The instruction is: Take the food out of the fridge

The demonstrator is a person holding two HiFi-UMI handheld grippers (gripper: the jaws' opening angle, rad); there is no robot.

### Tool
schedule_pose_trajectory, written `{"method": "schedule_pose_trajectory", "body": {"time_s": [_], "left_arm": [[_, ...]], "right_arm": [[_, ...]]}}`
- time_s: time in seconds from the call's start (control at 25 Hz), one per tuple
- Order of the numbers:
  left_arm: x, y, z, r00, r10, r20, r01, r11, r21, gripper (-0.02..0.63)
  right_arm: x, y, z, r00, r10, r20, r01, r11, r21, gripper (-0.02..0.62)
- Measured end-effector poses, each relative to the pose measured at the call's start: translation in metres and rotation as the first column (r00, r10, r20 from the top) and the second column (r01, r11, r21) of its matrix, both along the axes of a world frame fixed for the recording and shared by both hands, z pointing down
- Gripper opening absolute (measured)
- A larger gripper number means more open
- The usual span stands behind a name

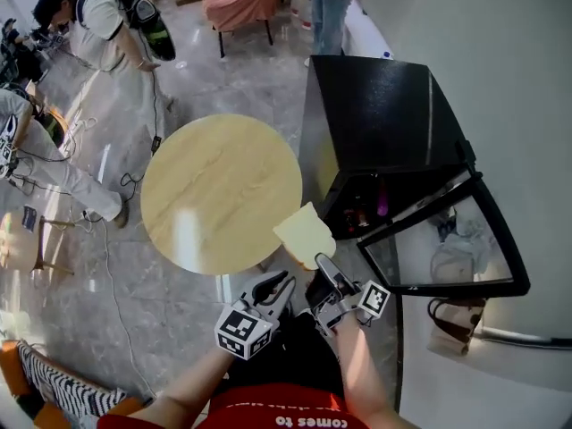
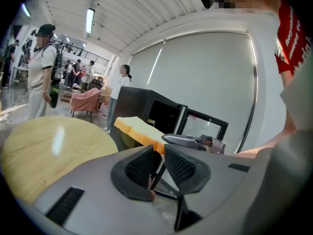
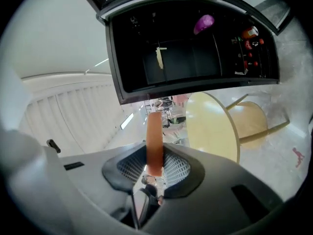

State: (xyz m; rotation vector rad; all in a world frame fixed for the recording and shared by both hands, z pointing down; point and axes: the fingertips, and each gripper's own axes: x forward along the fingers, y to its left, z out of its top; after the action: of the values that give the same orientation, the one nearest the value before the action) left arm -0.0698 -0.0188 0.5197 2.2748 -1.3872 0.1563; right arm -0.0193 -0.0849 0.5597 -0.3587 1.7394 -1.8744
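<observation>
While fridge (image 1: 384,105) stands door-open at 3 o'clock of round counter (image 1: 214,195), bread slice (image 1: 304,233) hangs outside fridge, at counter's 5 o'clock rim. Right claw (image 1: 323,266) clenched on slice, crust edge-on between pads. Left claw (image 1: 277,284) at 8 o'clock of right claw, slightly parted, empty. Purple item (image 3: 204,22) inside fridge.

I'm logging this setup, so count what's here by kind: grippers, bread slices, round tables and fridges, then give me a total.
Grippers: 2 (left gripper, right gripper)
Bread slice: 1, held in the right gripper
Round table: 1
Fridge: 1, door open
Total: 5
</observation>
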Motion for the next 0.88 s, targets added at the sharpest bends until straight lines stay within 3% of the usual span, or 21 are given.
{"method": "schedule_pose_trajectory", "body": {"time_s": [0.24, 0.48, 0.64, 0.88], "left_arm": [[-0.043, 0.011, 0.000, 0.992, -0.126, 0.030, 0.126, 0.992, -0.001, 0.077], [-0.089, 0.028, 0.000, 0.962, -0.267, 0.047, 0.268, 0.964, 0.004, 0.077], [-0.113, 0.033, 0.003, 0.942, -0.330, 0.060, 0.330, 0.944, 0.000, 0.077], [-0.135, 0.040, 0.009, 0.917, -0.394, 0.068, 0.395, 0.919, -0.004, 0.077]], "right_arm": [[-0.057, -0.004, -0.004, 0.993, -0.120, -0.004, 0.120, 0.993, 0.016, 0.091], [-0.114, 0.000, 0.012, 0.973, -0.230, -0.033, 0.231, 0.973, 0.008, 0.091], [-0.145, -0.005, 0.048, 0.948, -0.284, -0.142, 0.280, 0.959, -0.047, 0.091], [-0.180, -0.012, 0.114, 0.873, -0.359, -0.330, 0.321, 0.932, -0.166, 0.091]]}}
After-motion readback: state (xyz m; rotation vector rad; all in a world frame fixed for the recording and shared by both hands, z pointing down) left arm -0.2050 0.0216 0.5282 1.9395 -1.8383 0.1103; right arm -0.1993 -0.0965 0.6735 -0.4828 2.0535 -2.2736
